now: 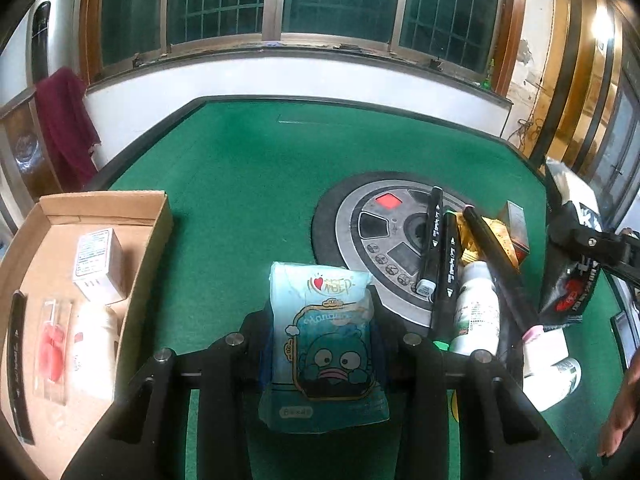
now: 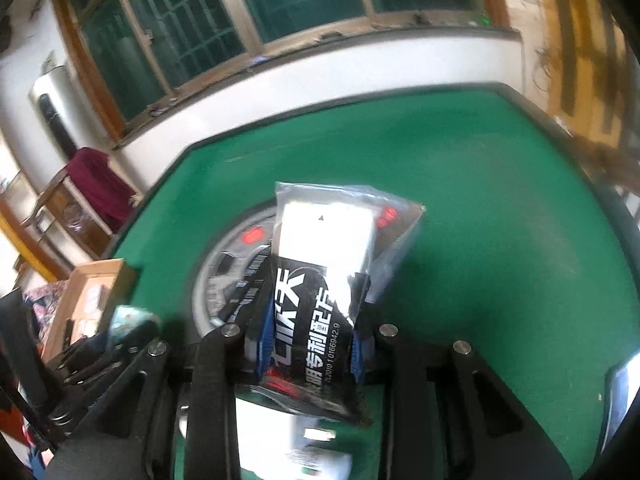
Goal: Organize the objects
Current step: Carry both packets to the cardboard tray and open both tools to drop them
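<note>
My left gripper (image 1: 322,346) is shut on a light-blue tissue pack (image 1: 324,344) with a cartoon face, held above the green table (image 1: 240,184). A cardboard box (image 1: 148,256) stands to its left with a white carton (image 1: 98,264), a white bottle (image 1: 94,352), a red item in clear packaging (image 1: 52,354) and a black marker (image 1: 18,372) inside. My right gripper (image 2: 310,340) is shut on a black-and-white packet (image 2: 316,304), lifted over the table; it also shows at the right of the left wrist view (image 1: 568,280).
A round grey control panel (image 1: 380,232) sits mid-table. On and beside it lie black markers (image 1: 434,240), a white bottle (image 1: 478,308), a yellow packet (image 1: 472,240), a small box (image 1: 516,224) and another white bottle (image 1: 556,380). A window wall runs behind.
</note>
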